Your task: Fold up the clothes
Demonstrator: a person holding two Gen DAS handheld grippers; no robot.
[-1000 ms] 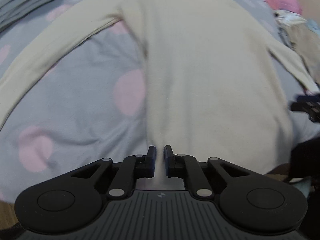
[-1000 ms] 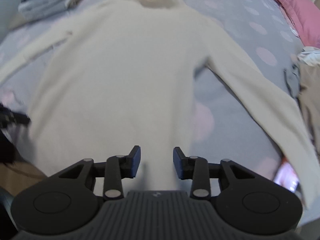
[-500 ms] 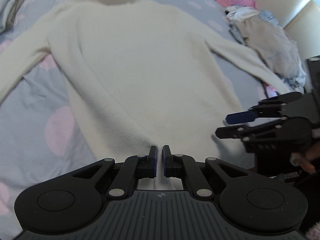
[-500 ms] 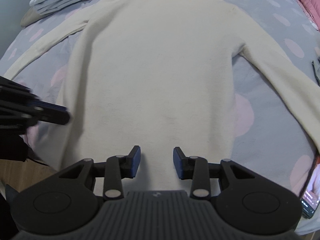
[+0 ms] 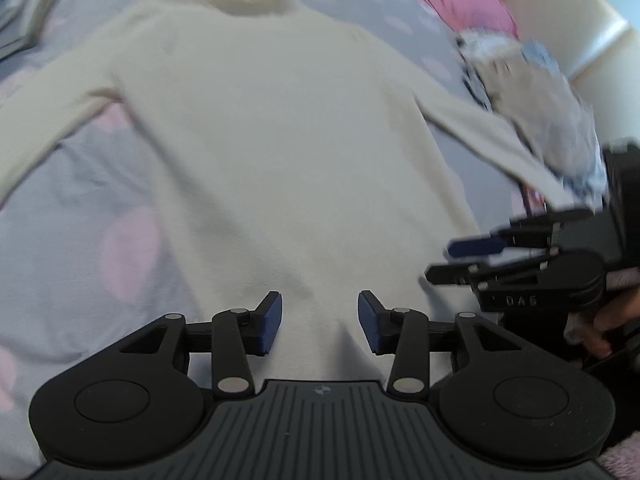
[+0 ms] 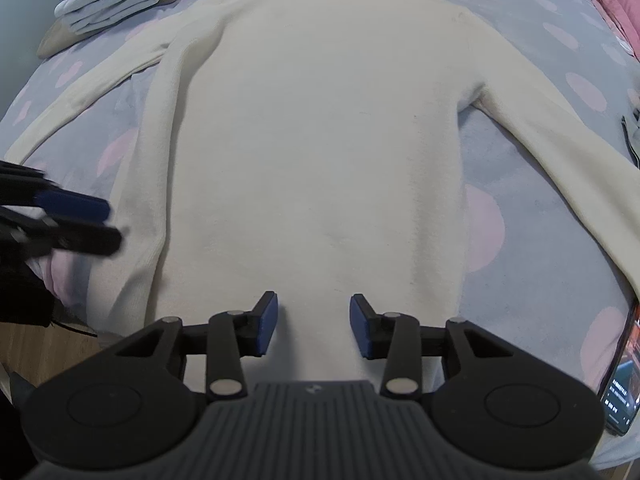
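Both grippers poised at the hem, first fold not yet begun

The cream sweater [image 6: 320,140] lies flat, sleeves spread, on the dotted bed [image 6: 520,280], hem at its near edge; the left gripper [image 5: 319,322] and right gripper [image 6: 312,326] hang there, jaws spread, holding nothing; next, I judge, each must pinch a hem corner or a sleeve.

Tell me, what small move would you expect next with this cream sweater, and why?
Probably the two claws reach out to the sleeves and fold them in. The sweater lies flat on the bed, both sleeves spread wide; the left claw and right claw are open near the hem, holding nothing.
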